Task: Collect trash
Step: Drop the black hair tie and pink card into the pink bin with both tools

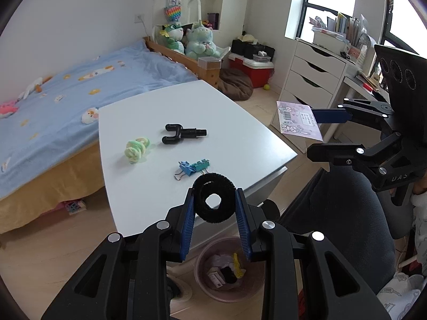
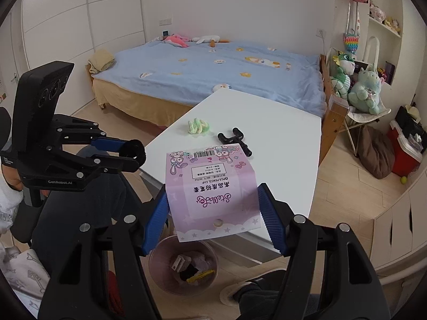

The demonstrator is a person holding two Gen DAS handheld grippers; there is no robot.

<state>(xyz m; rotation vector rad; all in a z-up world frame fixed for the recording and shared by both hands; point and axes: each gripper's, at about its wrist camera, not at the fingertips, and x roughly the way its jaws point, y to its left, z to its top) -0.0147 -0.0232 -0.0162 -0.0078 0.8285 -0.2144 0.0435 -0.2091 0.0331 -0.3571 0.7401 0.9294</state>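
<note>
My left gripper (image 1: 214,202) is shut on a black fuzzy ring (image 1: 214,198), held above the table's near edge and over a pink trash bin (image 1: 229,269) on the floor. The ring also shows in the right wrist view (image 2: 134,150). My right gripper (image 2: 213,194) is shut on a pink printed packaging card (image 2: 210,192), held above the same bin (image 2: 184,266). In the left wrist view the card (image 1: 299,120) hangs off the table's right side. The bin holds several scraps.
On the white table (image 1: 226,101) lie a green-yellow hair tie (image 1: 136,149), a black forked plastic part (image 1: 184,133) and blue-green binder clips (image 1: 193,166). A bed (image 1: 66,101) stands behind, white drawers (image 1: 312,77) to the right. My dark-clothed leg (image 1: 339,208) is beside the bin.
</note>
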